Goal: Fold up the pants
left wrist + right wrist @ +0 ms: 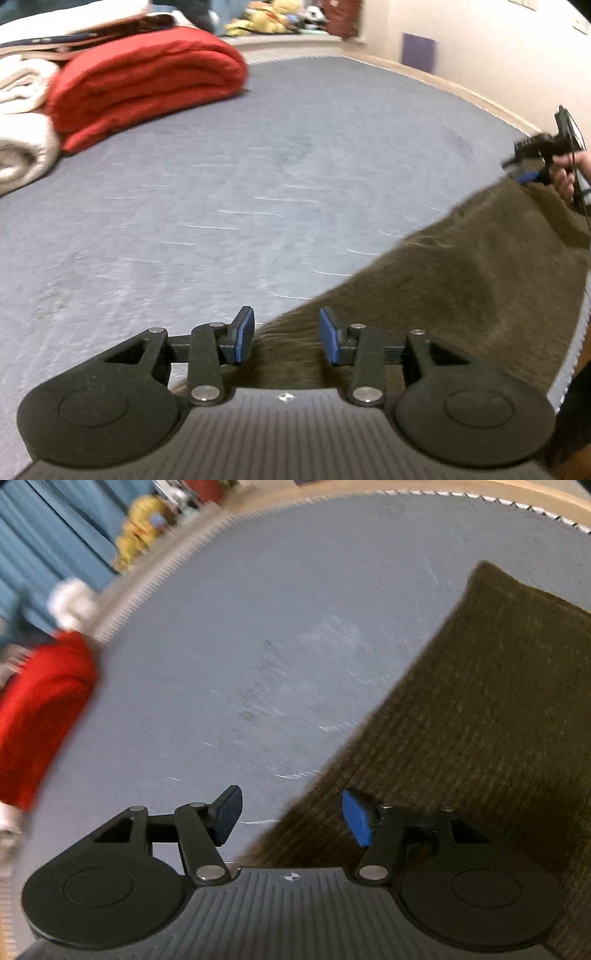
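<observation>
While both the left gripper (286,336) and right gripper (291,818) gape unladen over the pants (461,266) (frames blurred), pinch matching edge corners squarely.

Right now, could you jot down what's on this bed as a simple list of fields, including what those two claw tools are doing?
Surface: grey-blue mattress
Garment: brown pants, spread flat at the right side
Left gripper: open, over the pants' edge, holding nothing
Right gripper: open, over the pants' edge, holding nothing
Nearby: folded red blanket beside white bedding
Background: plush toys past the far edge
Image: motion-blurred
</observation>
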`<state>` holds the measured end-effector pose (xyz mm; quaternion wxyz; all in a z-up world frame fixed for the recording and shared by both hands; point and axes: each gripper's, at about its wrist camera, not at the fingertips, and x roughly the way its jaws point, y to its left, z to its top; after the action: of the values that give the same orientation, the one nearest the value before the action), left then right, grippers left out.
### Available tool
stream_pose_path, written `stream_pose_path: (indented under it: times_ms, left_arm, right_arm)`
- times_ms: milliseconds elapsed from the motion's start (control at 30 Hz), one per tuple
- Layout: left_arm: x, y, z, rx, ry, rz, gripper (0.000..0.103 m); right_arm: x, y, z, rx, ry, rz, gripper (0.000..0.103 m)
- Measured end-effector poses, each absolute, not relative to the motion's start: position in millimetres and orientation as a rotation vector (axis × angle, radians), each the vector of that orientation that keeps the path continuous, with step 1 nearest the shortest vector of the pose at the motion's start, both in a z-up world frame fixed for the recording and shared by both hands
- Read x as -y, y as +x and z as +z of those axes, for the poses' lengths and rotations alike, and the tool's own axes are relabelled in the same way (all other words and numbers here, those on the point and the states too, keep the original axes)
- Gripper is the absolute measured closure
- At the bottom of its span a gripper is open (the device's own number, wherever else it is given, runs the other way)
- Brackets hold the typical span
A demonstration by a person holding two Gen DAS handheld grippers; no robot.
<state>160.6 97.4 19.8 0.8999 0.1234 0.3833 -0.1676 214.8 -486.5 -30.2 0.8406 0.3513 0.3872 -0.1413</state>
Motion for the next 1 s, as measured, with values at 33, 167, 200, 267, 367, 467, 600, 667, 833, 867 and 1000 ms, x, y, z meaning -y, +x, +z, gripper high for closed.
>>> stream_pose_path:
  times_ms: [33,167,200,267,367,467,600,667,833,867,1000]
  left_arm:
    - [-103.1,158.4,20.3,-0.79,0.255,-0.341,0.06]
    - [-118.8,143.8,25.7,-0.767,0.253,-0.359,0.06]
    - [-121.4,138.0,25.8,-0.764,0.251,-0.376,0.06]
    - [-120.0,134.2,25.2,-0.759,0.255,-0.411,0.06]
    - [-115.9,122.8,19.4,-0.777,0.285,-0.471,0.062]
    - [-123.7,129.8,-13.4,-0.971,0.39,-0.364,0.1]
    - [-133.7,122.9,-6.4,-0.975,0.336,-0.34,0.099]
    - [-143.6,117.7,7.7,-0.934,0.257,-0.321,0.09]
    - [-174.9,103.7,26.0,-0.913,0.057,-0.214,0.045]
    - [-178.1,100.7,25.7,-0.929,0.041,-0.202,0.042]
    - [-189.5,89.8,7.3,-1.009,-0.022,-0.157,0.04]
  right_arm:
    - [482.9,221.4,-31.1,-0.829,0.691,-0.335,0.051]
    - [476.9,232.3,-25.8,-0.771,0.511,-0.508,0.103]
    - [478.5,235.3,-26.8,-0.755,0.466,-0.55,0.103]
    - [483.0,237.6,-37.2,-0.751,0.439,-0.586,0.103]
    - [483.7,233.4,-32.3,-0.707,0.453,-0.572,0.103]
    - [468.5,222.5,-12.6,-0.634,0.467,-0.492,0.099]
    - [441.0,208.2,24.6,-0.553,0.412,-0.279,0.072]
    - [419.3,204.9,40.1,-0.521,0.371,-0.174,0.055]
    - [350.9,182.8,69.3,-0.494,0.265,0.081,0.05]
    - [339.1,178.6,72.6,-0.493,0.247,0.123,0.049]
    - [303.7,167.0,79.3,-0.506,0.222,0.245,0.044]
